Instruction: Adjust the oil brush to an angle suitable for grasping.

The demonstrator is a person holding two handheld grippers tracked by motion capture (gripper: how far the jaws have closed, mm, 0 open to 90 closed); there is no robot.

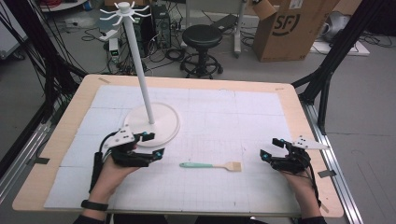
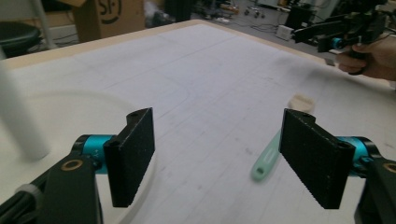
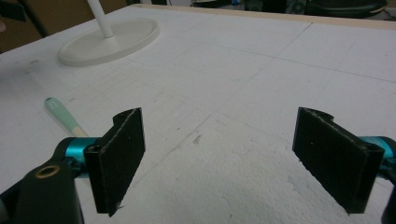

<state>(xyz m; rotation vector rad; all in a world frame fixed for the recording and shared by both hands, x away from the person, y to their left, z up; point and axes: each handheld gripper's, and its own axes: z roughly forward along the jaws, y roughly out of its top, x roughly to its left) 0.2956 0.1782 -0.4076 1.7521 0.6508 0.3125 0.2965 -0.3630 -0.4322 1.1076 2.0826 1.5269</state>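
A brush (image 1: 211, 165) with a mint-green handle and pale bristles lies flat on the white mat near the front middle. Its handle also appears in the left gripper view (image 2: 268, 156) and the right gripper view (image 3: 63, 114). My left gripper (image 1: 155, 144) hovers at the front edge of the white hook stand's round base (image 1: 154, 123), left of the brush handle. It is open, with nothing between its jaws (image 2: 219, 140). My right gripper (image 1: 269, 148) is to the right of the brush's bristle end, also open and empty (image 3: 219, 135).
The stand's tall pole (image 1: 140, 70) rises to a ring of hooks (image 1: 125, 11). Its base shows beside my left jaw (image 2: 70, 107). A wooden rim (image 1: 299, 112) borders the mat. Beyond the table are a black stool (image 1: 201, 37), a cardboard box (image 1: 292, 25) and black frame struts (image 1: 327, 70).
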